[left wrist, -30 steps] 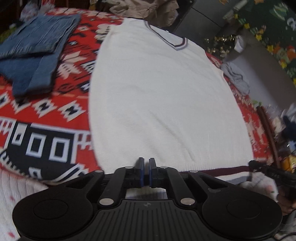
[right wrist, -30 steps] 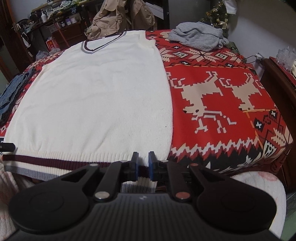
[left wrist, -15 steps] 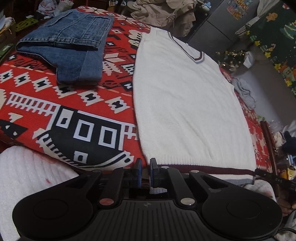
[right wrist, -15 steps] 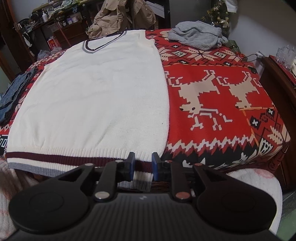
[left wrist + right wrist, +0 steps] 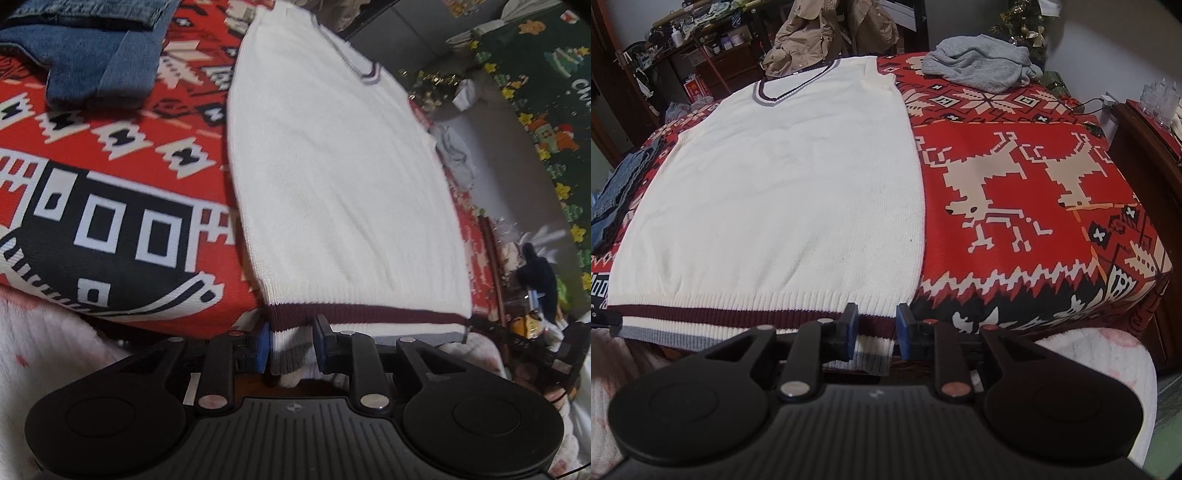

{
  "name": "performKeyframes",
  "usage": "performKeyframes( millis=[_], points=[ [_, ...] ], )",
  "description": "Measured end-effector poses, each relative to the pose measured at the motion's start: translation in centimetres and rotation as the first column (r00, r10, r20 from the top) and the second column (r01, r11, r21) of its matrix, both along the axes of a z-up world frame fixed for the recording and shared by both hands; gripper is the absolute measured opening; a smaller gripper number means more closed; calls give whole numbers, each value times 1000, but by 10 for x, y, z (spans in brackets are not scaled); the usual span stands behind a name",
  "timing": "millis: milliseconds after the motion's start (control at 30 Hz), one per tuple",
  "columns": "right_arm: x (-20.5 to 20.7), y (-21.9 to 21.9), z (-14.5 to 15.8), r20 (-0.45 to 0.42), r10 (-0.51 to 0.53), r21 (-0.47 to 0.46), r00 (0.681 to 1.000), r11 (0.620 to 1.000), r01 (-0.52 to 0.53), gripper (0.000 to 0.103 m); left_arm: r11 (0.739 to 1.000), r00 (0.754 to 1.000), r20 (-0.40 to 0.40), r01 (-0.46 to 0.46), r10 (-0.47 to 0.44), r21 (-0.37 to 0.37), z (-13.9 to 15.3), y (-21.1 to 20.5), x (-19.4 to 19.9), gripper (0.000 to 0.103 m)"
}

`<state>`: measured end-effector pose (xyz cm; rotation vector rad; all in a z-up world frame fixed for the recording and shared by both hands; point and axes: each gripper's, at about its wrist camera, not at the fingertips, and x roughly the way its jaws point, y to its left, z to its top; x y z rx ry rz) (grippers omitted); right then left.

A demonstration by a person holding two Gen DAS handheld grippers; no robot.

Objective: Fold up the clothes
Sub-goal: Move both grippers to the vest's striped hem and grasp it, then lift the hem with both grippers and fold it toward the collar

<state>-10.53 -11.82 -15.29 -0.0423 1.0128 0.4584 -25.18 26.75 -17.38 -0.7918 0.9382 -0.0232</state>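
Cream vest (image 5: pixel 783 192) hem (both corners) between parted jaws

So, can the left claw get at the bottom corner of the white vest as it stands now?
Probably yes. The left claw is open, and the striped hem corner of the white vest already lies between its fingers; nothing blocks it, so closing should grip it.

The vest (image 5: pixel 783 192) is cream with maroon and grey hem stripes; the blanket (image 5: pixel 1034 177) is red with beige reindeer; the folded jeans (image 5: pixel 92 55) are blue.
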Motion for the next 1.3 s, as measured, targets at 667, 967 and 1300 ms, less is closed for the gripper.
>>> performKeyframes(
  millis=[667, 967, 1300],
  points=[
    [38, -60, -46, -368, -53, 313, 928, 933, 177, 34, 999, 1000, -21, 22, -23, -32, -7, -2, 10, 20],
    [53, -57, -70, -430, 1, 414, 903, 889, 196, 35, 997, 997, -66, 40, -44, -60, -15, -4, 17, 21],
    [46, -50, -63, -369, 17, 427, 929, 891, 153, 12, 1000, 999, -48, 8, -9, -5, -5, -6, 10, 11]
  ],
)
